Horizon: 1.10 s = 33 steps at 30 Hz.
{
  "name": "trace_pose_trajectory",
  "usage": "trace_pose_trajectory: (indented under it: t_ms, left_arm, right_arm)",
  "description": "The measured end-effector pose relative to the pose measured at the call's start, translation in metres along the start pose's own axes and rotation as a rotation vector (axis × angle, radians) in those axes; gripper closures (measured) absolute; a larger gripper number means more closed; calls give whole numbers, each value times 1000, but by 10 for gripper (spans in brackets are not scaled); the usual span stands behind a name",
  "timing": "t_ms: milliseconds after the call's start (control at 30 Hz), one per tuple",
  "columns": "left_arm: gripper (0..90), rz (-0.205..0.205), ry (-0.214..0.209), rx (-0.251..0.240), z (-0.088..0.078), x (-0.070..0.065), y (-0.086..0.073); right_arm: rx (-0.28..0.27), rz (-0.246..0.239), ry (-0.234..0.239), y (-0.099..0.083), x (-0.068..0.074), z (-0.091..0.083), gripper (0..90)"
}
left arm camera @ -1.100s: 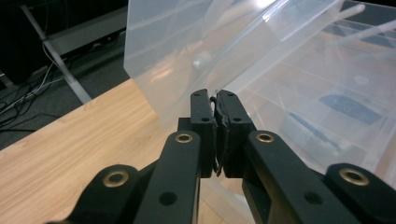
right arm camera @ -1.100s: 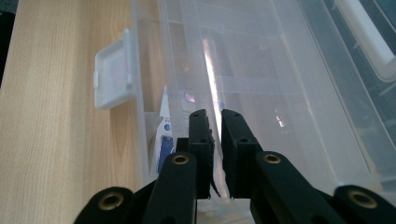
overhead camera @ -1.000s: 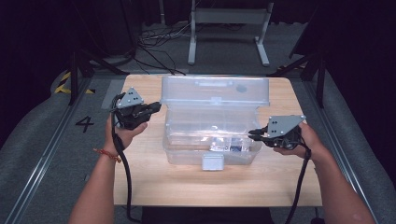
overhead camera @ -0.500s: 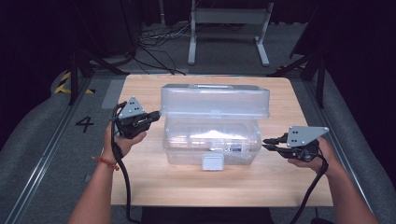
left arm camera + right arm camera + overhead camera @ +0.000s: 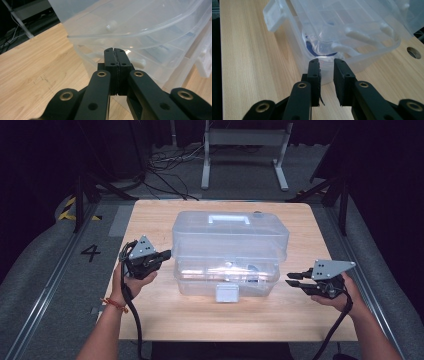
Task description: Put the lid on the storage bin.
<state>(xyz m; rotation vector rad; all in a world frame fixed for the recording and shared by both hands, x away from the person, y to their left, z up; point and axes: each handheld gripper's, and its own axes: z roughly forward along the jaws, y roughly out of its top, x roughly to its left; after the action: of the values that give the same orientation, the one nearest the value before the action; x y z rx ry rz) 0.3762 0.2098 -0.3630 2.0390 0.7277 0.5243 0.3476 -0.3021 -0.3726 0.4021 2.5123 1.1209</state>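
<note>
1. Nearest the person, the right gripper (image 5: 295, 283) sits at about four o'clock on the pale wooden table (image 5: 200, 320), just off the right end of the clear plastic lidded storage box (image 5: 227, 252); its jaws have just been opening and now stand a narrow gap apart with nothing between them, as the right gripper view (image 5: 326, 65) shows.

2. The left gripper (image 5: 162, 256) sits at about nine o'clock, tips at the box's left end where lid meets base; in the left gripper view (image 5: 115, 53) its jaws are pressed fully together with nothing in them.

3. The box stands at the table's centre, lid down, white front latch (image 5: 227, 292) at six o'clock, white carry handle (image 5: 228, 219) toward twelve o'clock; bluish contents show dimly through the wall, too blurred to name.

4. My reading is that the step in hand is setting both grippers at the box's ends, to lift or open it; whether the left tips touch the plastic I cannot tell.

5. To do it well, keep both tips level under the lid's rim; the thin curved plastic looks slippery, so bear on the rim's underside rather than the wall.

6. Spread the right jaws further only if they must straddle the rim; move both ends together so the box does not twist or slide toward twelve o'clock.
</note>
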Motion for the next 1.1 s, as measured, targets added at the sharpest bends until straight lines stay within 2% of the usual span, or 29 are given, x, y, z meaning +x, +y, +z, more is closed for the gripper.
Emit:
trace_pose_trajectory:
  t_ms: [100,200,333,433,567,667,767,833,867,900,967,1000,1033,1067,1100]
  left_arm:
    - [896,10,1,-2,0,-3,-3]
    - [896,11,-6,11,1,-3,-6]
    - [896,28,-7,30,2,-7,-11]
    - [896,15,-18,22,3,-7,-14]
    - [896,27,-21,35,4,-10,-17]
    - [896,32,-17,55,6,-12,-20]
    - [896,37,-24,81,7,-14,-23]
    - [895,45,-20,116,7,-15,-26]
    - [895,49,-23,135,7,-15,-27]
    - [896,41,-37,134,6,-14,-29]
    - [894,-3,-90,80,0,-12,-29]
    - [893,2,-95,93,-2,-14,-28]
    - [892,29,-77,108,-2,-17,-27]
    - [888,29,-77,108,-2,-17,-27]
    - [881,66,-62,136,-1,-24,-26]
  right_arm:
    - [12,14,-4,-5,1,3,742]
    - [9,54,-7,-9,1,6,721]
    - [5,63,-11,-10,1,8,700]
    - [-5,80,-14,-11,1,10,680]
    - [-4,87,-16,-14,3,13,655]
    - [-2,94,-24,-17,3,15,605]
    - [-1,121,-32,-19,2,16,575]
    - [2,129,-38,-22,2,16,556]
    - [5,135,-38,-23,2,17,553]
    - [5,134,-37,-24,2,17,553]
    - [4,141,-33,-26,2,19,543]
    - [7,145,-37,-26,3,18,543]
    - [5,146,-38,-27,2,18,543]
    - [2,155,-33,-27,3,17,542]
    - [-1,160,-36,-28,3,16,541]
